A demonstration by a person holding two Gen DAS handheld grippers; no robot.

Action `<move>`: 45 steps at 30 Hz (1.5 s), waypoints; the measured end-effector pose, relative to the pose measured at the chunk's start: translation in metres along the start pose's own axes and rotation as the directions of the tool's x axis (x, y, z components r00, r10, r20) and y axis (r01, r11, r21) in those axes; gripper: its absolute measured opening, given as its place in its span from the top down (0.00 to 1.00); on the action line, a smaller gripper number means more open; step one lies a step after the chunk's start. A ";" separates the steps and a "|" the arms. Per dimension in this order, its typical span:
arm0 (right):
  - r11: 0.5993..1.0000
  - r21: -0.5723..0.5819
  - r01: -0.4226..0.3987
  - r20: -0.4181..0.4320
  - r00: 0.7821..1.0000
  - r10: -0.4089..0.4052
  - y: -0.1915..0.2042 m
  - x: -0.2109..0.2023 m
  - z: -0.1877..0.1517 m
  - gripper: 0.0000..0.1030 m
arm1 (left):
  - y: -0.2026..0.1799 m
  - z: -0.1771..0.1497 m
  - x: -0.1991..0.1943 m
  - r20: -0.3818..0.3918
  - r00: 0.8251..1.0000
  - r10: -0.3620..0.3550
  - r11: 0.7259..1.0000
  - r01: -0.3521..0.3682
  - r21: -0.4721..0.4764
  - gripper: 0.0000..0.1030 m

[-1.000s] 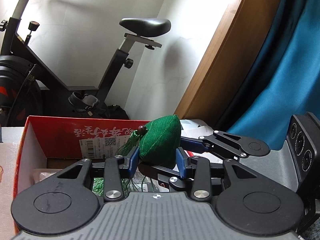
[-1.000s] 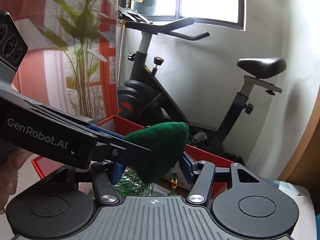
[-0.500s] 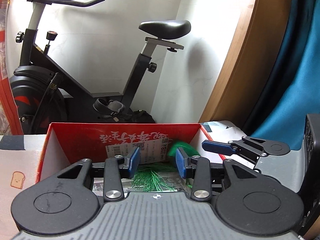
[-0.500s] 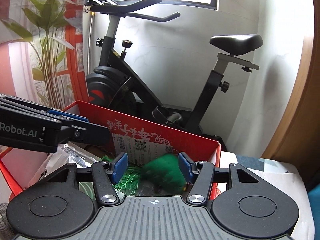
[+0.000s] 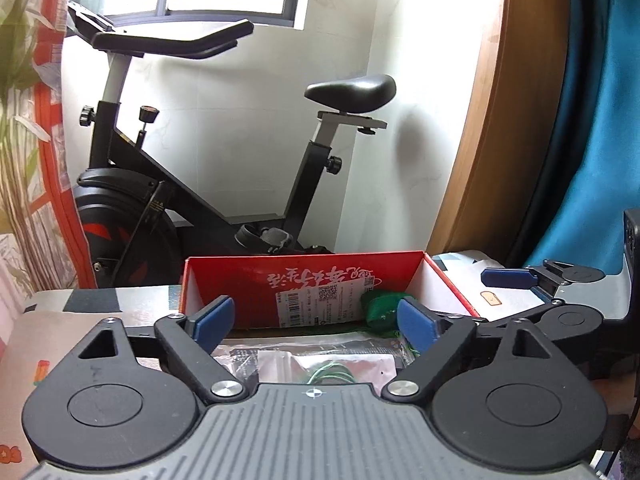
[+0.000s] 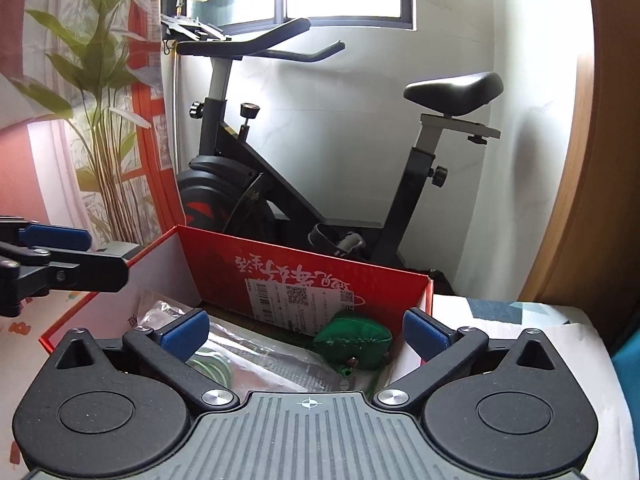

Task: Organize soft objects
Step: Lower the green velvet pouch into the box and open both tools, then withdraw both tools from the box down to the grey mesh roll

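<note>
A green fabric pouch with a tassel (image 6: 352,339) lies inside the red cardboard box (image 6: 320,268), in its far right corner. In the left wrist view the green pouch (image 5: 380,307) shows partly behind the right finger, inside the red box (image 5: 304,276). My left gripper (image 5: 316,322) is open and empty, just in front of the box. My right gripper (image 6: 306,332) is open and empty, above the box's near side. Each gripper shows at the edge of the other's view.
Clear plastic bags (image 6: 256,356) with green items lie in the box. An exercise bike (image 6: 304,168) stands behind the table. A wooden panel (image 5: 480,120) and blue curtain (image 5: 600,140) stand at right, a plant (image 6: 100,100) at left. The table has a patterned cloth (image 5: 48,328).
Both grippers held the green pouch a second ago. Both let go, the pouch dropped into the box, and both grippers opened wide and pulled back.
</note>
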State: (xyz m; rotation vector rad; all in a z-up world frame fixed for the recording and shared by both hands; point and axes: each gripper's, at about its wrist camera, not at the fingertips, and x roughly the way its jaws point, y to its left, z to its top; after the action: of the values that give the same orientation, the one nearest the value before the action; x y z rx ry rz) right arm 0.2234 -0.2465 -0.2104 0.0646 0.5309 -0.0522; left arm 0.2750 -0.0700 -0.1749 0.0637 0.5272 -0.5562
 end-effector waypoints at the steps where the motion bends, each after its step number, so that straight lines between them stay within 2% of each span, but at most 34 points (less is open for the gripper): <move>1: 1.000 0.009 0.000 0.003 1.000 0.000 0.000 -0.005 0.000 0.00 | -0.001 0.000 -0.007 0.009 1.000 0.022 1.000 -0.022 -0.007 0.04; 3: 1.000 0.018 0.002 0.018 1.000 -0.002 0.002 -0.015 -0.001 0.00 | -0.003 -0.003 -0.020 0.022 0.999 0.042 0.999 -0.042 -0.010 0.00; 8: 1.000 0.023 -0.003 0.044 0.999 0.002 0.012 -0.041 -0.006 0.00 | -0.006 -0.011 -0.047 0.062 0.993 0.101 0.995 -0.101 -0.001 0.00; 13: 0.999 0.036 -0.017 0.062 0.998 0.015 0.022 -0.066 -0.014 0.00 | -0.002 -0.021 -0.070 0.076 0.990 0.121 0.993 -0.121 -0.006 0.00; 18: 0.999 0.041 -0.025 0.075 0.997 0.022 0.028 -0.084 -0.031 0.00 | 0.008 -0.041 -0.086 0.060 0.987 0.149 0.989 -0.148 -0.013 0.00; 23: 0.999 0.037 -0.013 0.096 0.995 0.010 0.033 -0.094 -0.056 0.00 | 0.025 -0.071 -0.094 0.035 0.988 0.147 0.985 -0.144 -0.096 0.00; 26: 0.998 0.060 0.001 0.088 0.996 -0.006 0.033 -0.096 -0.072 0.00 | 0.030 -0.089 -0.094 0.015 0.983 0.180 0.976 -0.177 -0.123 0.00; 34: 0.994 0.107 0.031 -0.006 1.000 -0.030 0.031 -0.093 -0.128 0.00 | 0.042 -0.131 -0.086 -0.072 0.981 0.182 0.970 -0.191 -0.150 0.00; 37: 0.996 0.073 0.059 -0.037 0.998 -0.057 0.034 -0.089 -0.147 0.00 | 0.047 -0.141 -0.079 -0.088 0.983 0.160 0.969 -0.174 -0.177 0.00; 45: 0.994 0.106 0.041 -0.136 0.990 -0.026 0.037 -0.073 -0.182 0.00 | 0.049 -0.161 -0.050 -0.160 0.978 0.132 0.975 -0.157 -0.158 0.00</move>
State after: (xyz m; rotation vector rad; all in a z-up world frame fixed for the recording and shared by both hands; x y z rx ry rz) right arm 0.0714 -0.1933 -0.3283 0.1663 0.6634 -0.1104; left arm 0.1905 0.0279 -0.2938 -0.0192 0.7082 -0.3635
